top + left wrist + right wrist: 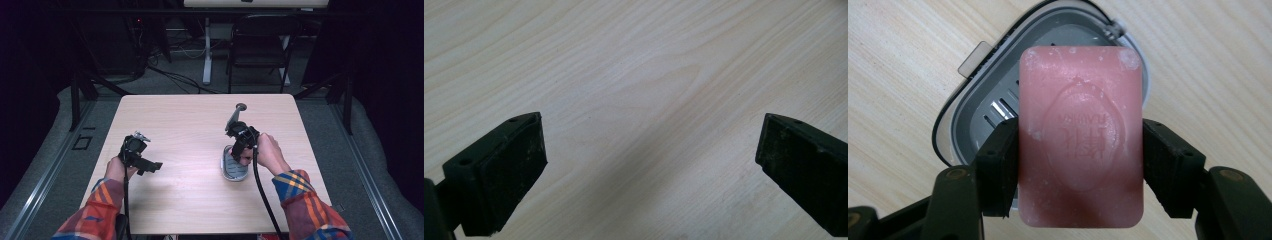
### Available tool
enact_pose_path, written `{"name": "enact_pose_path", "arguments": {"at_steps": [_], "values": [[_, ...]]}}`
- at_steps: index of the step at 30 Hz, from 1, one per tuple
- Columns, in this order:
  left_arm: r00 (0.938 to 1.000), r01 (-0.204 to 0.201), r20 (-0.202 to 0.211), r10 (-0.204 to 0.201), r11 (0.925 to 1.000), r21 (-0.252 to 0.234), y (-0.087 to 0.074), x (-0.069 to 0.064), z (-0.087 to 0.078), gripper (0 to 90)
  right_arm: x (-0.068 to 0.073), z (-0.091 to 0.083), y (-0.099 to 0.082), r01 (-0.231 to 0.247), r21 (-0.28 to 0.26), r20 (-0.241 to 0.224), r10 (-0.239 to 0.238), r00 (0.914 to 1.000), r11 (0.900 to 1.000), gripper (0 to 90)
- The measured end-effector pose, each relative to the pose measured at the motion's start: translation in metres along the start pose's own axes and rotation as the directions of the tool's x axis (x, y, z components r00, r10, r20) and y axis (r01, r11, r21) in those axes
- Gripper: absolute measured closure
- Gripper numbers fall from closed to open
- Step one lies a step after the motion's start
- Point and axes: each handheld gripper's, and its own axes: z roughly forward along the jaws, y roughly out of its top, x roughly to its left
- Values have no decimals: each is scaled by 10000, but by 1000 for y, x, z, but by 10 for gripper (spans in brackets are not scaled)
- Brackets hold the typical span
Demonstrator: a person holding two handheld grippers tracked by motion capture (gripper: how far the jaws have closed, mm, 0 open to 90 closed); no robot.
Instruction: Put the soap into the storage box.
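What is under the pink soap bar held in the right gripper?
Under the pink soap bar, clamped by the right gripper, sits an open grey soap dish with a slotted drain floor on the wooden table. The bar covers most of the dish's inside.

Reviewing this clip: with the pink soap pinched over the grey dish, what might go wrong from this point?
1. The right gripper holds the pink soap bar only by its two side edges; the bar could slip or twist out.
2. The bar sits above the soap dish but off toward one side, so a release now may catch the rim.
3. The left gripper is open over bare table, not steadying the dish, which could slide.
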Motion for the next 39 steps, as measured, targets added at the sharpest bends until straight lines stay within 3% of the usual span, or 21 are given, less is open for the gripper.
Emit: {"name": "enact_pose_path", "arguments": {"at_steps": [5, 6, 10, 19, 24, 26, 28, 29, 32, 33, 36, 39], "values": [[10000, -22, -19, 22, 10000, 4, 1, -1, 1, 0, 6, 7, 4, 122, 136, 277, -126, 9995, 9998, 373], [10000, -40, -46, 40, 10000, 28, 1, -2, 1, 0, 9, 9, 4, -152, 4, 238, 152, 9996, 9999, 373], [9999, -121, -15, 121, 9999, 47, 2, -3, 2, 0, 13, 11, 8, 6, 315, 297, -16, 9996, 9995, 373], [10000, -79, -7, 79, 10000, 19, 1, -1, 2, 0, 17, 19, 13, -506, 511, 530, 479, 9974, 9974, 371], [9999, -164, 28, 163, 9999, 56, 3, -3, 2, 0, 13, 16, 6, -792, 632, -18, 795, 9968, 9949, 361], [9999, -163, 34, 163, 9998, 78, 3, -2, 3, 0, 12, 16, 1, -1183, 154, -407, 1188, 9921, 9929, 357], [9999, -170, -10, 170, 9998, 86, 3, -3, 3, 0, 10, 13, 1, -934, 410, -529, 955, 9940, 9948, 358], [9999, -172, 19, 172, 9998, 86, 3, -2, 3, 0, 11, 13, -3, -1207, 99, -853, 1211, 9890, 9926, 390], [9999, -167, 32, 166, 9998, 120, 3, -2, 3, 0, 9, 7, -4, -924, 381, -957, 956, 9908, 9950, 397], [9999, -151, 45, 151, 9998, 153, 3, -2, 4, 0, 11, 7, -7, -1007, 235, -1349, 1030, 9855, 9946, 424], [9998, -173, 39, 173, 9997, 149, 3, -3, 4, 0, 10, 4, -8, -706, 275, -1379, 738, 9877, 9971, 460], [9998, -179, 63, 179, 9998, 126, 3, -3, 3, 0, 13, -2, -13, -652, -336, -1391, 600, 9885, 9973, 446]]}}
